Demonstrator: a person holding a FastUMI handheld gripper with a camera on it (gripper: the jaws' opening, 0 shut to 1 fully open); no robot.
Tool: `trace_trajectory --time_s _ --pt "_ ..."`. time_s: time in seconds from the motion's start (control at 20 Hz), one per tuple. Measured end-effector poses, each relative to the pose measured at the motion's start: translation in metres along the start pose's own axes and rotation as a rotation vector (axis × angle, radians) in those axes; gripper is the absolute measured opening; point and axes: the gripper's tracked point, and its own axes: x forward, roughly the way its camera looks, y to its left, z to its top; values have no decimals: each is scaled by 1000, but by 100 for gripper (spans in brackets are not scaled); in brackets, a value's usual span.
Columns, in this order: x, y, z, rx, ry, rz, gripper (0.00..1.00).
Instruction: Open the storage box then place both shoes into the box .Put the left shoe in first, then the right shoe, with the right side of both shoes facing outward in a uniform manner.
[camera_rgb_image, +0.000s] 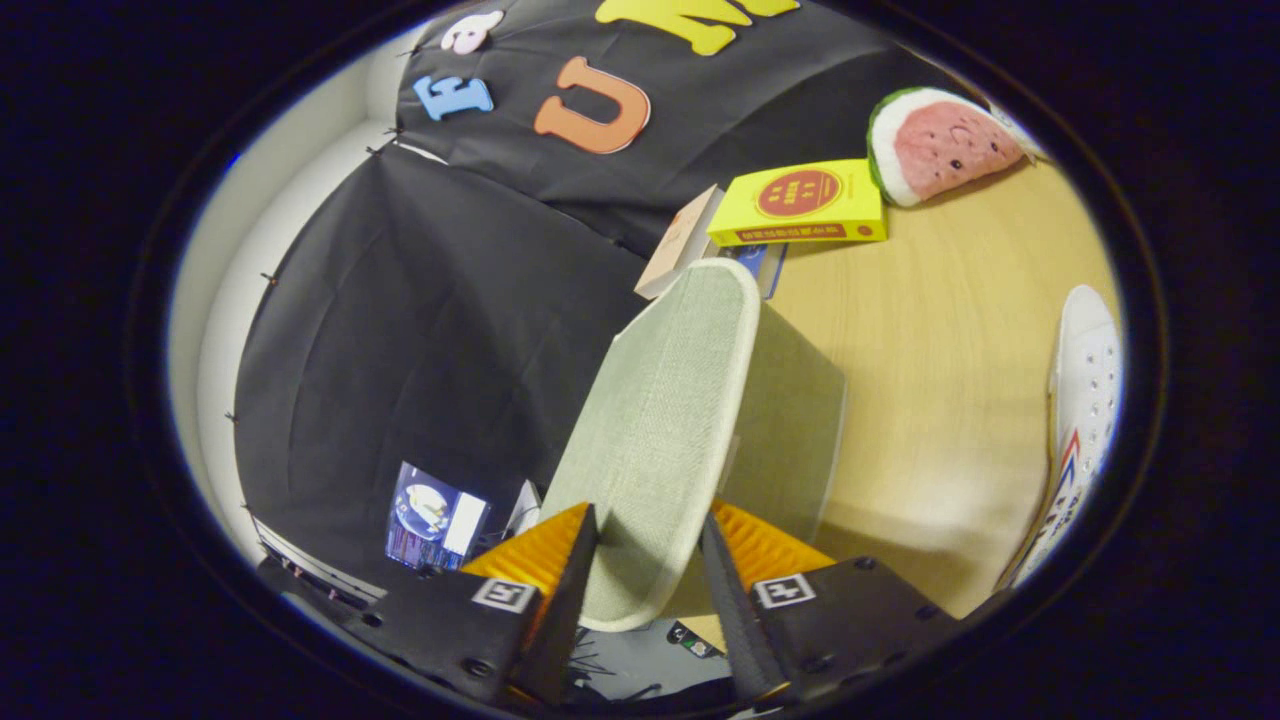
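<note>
The jaws of the gripper (650, 560) pinch the storage box's (790, 420) raised grey-green fabric lid (665, 430); 1 white shoe (1085, 400) lies right of the box.

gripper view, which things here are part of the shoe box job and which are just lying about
Part of the job:
- storage box lid, between the gripper fingers, both pressing on it
- storage box
- white shoe on the table

Just lying about:
- watermelon toy
- yellow book
- tan book
- lit screen
</note>
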Motion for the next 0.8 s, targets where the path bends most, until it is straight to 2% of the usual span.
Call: trace_trajectory --time_s 0.15,0.3,0.55,0.8 --pt "-10 15 5 -28 -32 -31 17" --pt "-18 48 21 -25 -62 -16 7" --pt "-15 115 47 -160 -133 -63 5" --pt "24 186 50 -266 -140 -88 6"
